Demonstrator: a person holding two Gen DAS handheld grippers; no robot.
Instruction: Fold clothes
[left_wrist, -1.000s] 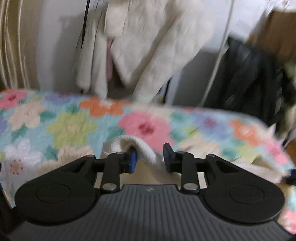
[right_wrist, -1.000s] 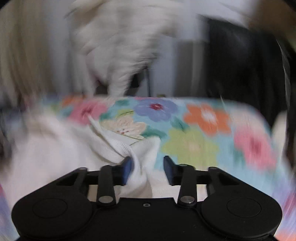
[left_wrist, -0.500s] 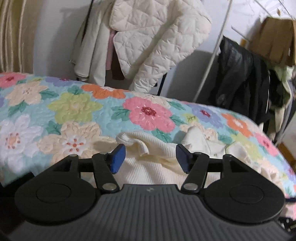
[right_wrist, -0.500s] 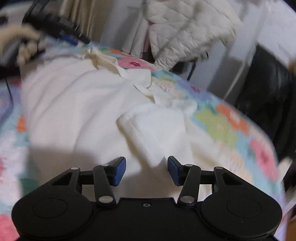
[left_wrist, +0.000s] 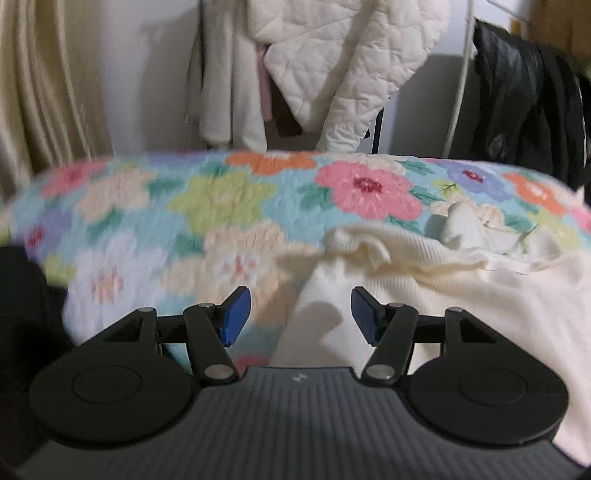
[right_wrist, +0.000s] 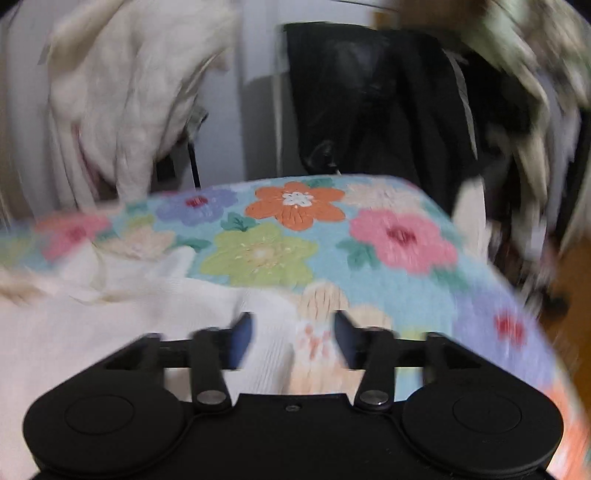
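- Fingers of the left gripper (left_wrist: 300, 314) stand wide apart with nothing between the blue pads (left_wrist: 234, 315) — they hover over the left edge of the cream knit garment (left_wrist: 436, 295).
- Right gripper (right_wrist: 293, 334) is likewise spread, gripping nothing, above the garment's right edge; this view is blurred.
- Garment lies spread on the floral quilt (left_wrist: 221, 206), its rumpled collar toward the far side.
- Behind the bed hang a quilted white jacket (left_wrist: 343, 59) and a black coat (left_wrist: 524, 107).
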